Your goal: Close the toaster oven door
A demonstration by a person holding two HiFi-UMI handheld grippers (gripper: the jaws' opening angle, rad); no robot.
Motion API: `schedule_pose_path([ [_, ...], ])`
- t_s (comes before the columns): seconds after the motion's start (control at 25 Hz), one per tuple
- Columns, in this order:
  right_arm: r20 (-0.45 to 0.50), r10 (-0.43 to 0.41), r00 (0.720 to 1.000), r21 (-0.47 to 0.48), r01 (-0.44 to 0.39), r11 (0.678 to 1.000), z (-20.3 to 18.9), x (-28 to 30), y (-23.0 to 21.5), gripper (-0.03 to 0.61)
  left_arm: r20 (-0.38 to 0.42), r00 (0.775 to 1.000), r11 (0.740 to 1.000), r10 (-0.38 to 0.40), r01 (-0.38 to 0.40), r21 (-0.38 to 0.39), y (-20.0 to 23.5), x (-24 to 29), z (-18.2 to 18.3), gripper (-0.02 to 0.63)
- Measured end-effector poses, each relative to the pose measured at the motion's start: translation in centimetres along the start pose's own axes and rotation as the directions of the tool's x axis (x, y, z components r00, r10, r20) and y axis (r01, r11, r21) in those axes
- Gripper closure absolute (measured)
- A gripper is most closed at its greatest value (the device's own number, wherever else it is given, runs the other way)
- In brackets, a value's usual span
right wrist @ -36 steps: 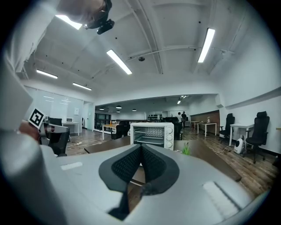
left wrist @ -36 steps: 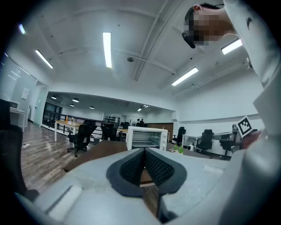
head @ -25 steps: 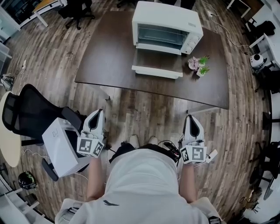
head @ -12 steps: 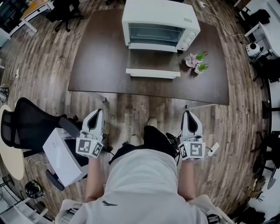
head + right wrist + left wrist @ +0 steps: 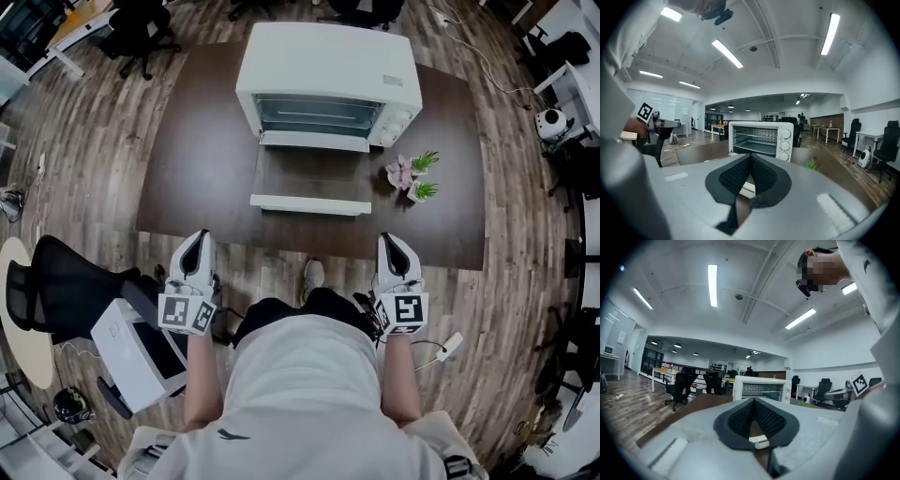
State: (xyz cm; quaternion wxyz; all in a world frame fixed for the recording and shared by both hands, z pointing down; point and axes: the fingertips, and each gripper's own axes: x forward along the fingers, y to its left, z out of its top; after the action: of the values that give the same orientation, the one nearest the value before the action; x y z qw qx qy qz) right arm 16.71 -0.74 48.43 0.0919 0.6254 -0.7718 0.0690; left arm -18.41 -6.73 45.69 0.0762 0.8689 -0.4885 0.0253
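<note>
The white toaster oven (image 5: 323, 80) stands on a dark brown table (image 5: 197, 159), its door (image 5: 309, 180) folded down flat toward me with a white handle (image 5: 307, 203) along the front. My left gripper (image 5: 199, 238) hovers just short of the table's near edge, left of the door. Level with it, my right gripper (image 5: 393, 239) is to the right of the door. Both are shut and hold nothing. The oven (image 5: 761, 389) shows ahead past the left gripper (image 5: 753, 400) in the left gripper view. In the right gripper view the oven (image 5: 761, 138) shows ahead past the right gripper (image 5: 750, 155).
Two small potted plants (image 5: 412, 175) sit on the table right of the door. A black office chair (image 5: 56, 272) and a white box (image 5: 131, 342) stand on the wood floor at my left. A cable with a white plug (image 5: 450, 345) lies at my right.
The person has stepped toward the table. Both grippers moved forward, up to the table's near edge. The oven now looks closer. The door stays open.
</note>
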Motion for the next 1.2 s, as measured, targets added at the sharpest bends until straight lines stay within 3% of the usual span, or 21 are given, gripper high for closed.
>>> schedule_pose_path([
  [0.24, -0.066, 0.069, 0.995, -0.008, -0.07, 0.998, -1.5, 4.4, -2.2, 0.549, -0.017, 0.999, 0.999, 0.042, -0.042, -0.019, 0.5, 3.9, -0.3, 0.609],
  [0.44, -0.174, 0.075, 0.982, 0.017, -0.074, 0.997, -5.2, 6.7, -3.1, 0.515, -0.048, 0.998, 0.999, 0.038, -0.039, -0.025, 1.3, 6.0, -0.9, 0.609],
  [0.52, -0.266, 0.094, 0.959, 0.039, -0.087, 0.995, -8.0, 7.5, -2.9, 0.475, -0.05, 0.998, 0.999, 0.032, -0.033, -0.021, 1.7, 6.8, -0.8, 0.609],
  [0.72, -0.461, 0.135, 0.877, 0.082, -0.109, 0.991, -14.5, 9.2, -1.3, 0.445, -0.047, 0.999, 0.999, 0.027, -0.028, -0.016, 2.7, 8.2, -0.8, 0.609],
  [0.84, -0.494, 0.095, 0.864, 0.097, -0.053, 0.994, -15.8, 10.1, -1.7, 0.445, -0.047, 0.999, 1.0, 0.02, -0.021, -0.015, 3.1, 8.6, -0.6, 0.609],
  [0.92, -0.481, 0.056, 0.875, 0.124, 0.005, 0.992, -15.9, 10.2, -2.4, 0.522, -0.048, 0.999, 1.0, 0.018, -0.019, -0.021, 3.5, 8.6, -0.7, 0.609],
  [1.04, -0.465, 0.033, 0.885, 0.194, 0.065, 0.979, -15.9, 10.3, -3.1, 0.557, -0.054, 0.999, 1.0, 0.007, -0.009, -0.025, 3.8, 8.7, -0.9, 0.609],
  [1.2, -0.484, 0.0, 0.875, 0.185, 0.102, 0.977, -16.1, 10.3, -2.9, 0.537, -0.048, 0.999, 1.0, -0.007, 0.005, -0.022, 3.8, 9.0, -0.8, 0.609],
])
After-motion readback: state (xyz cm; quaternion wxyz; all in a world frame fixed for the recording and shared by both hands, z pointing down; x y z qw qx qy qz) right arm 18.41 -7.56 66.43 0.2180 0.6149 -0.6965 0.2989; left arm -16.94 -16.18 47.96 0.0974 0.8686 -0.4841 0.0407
